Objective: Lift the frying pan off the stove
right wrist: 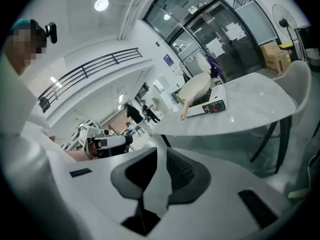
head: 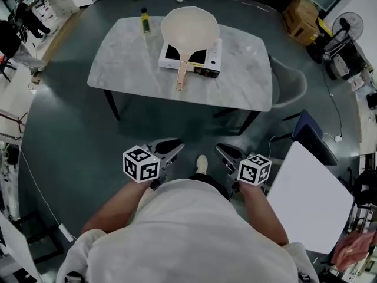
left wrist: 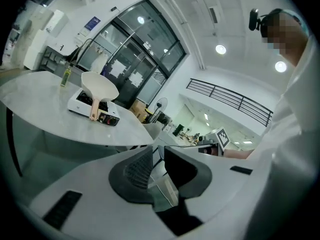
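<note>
A cream frying pan with a wooden handle sits on a white portable stove on the grey marble table, far ahead of me. Both grippers hang low near my body, well short of the table. My left gripper and right gripper each show a narrow gap between the jaws with nothing in it. The left gripper view shows the pan and stove beyond its jaws. In the right gripper view, the pan lies beyond the jaws.
A small yellow bottle stands on the table left of the pan. A pale chair sits at the table's right end. A white tabletop is near my right side. A cardboard box and a fan stand further right.
</note>
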